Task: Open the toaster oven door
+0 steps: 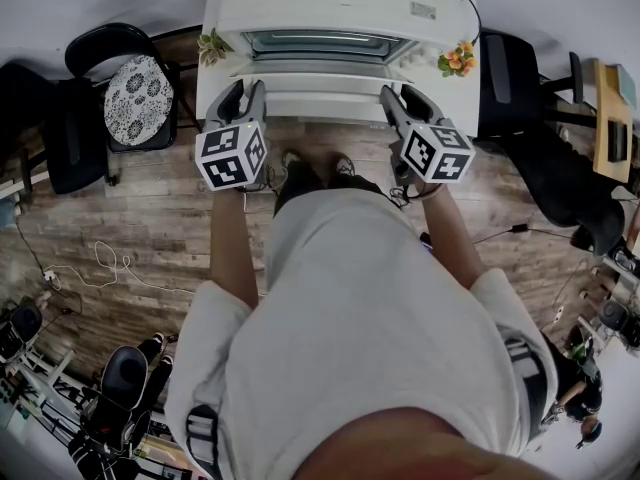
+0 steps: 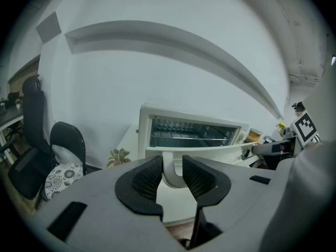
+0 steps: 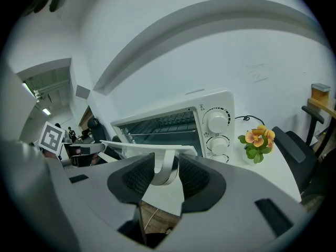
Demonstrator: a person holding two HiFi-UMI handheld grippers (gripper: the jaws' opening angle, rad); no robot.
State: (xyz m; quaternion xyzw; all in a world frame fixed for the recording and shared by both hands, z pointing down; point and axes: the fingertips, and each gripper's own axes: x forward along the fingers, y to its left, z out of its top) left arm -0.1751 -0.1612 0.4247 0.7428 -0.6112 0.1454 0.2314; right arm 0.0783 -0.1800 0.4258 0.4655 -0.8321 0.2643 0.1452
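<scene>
Both grippers hold the handle (image 2: 171,172) of the toaster oven (image 1: 330,8), which stands at the top centre of the head view. The left gripper (image 1: 247,90) is closed on the handle's left post, and the right gripper (image 1: 398,95) is closed on its right post. In each gripper view the white post fills the gap between the black pads (image 2: 144,180), so the jaws stand fairly wide but are loaded.

The door (image 1: 320,80) lies swung down to roughly level, exposing the rack (image 3: 163,122) inside.

Judged step: end of the pull-down; the opening looks complete.

Judged next move: spread both sets of jaws evenly until the pads clear the posts. Then draw the grippers back toward the lower edge of the frame without lifting the door. An uneven release may tip the door upward.
</scene>
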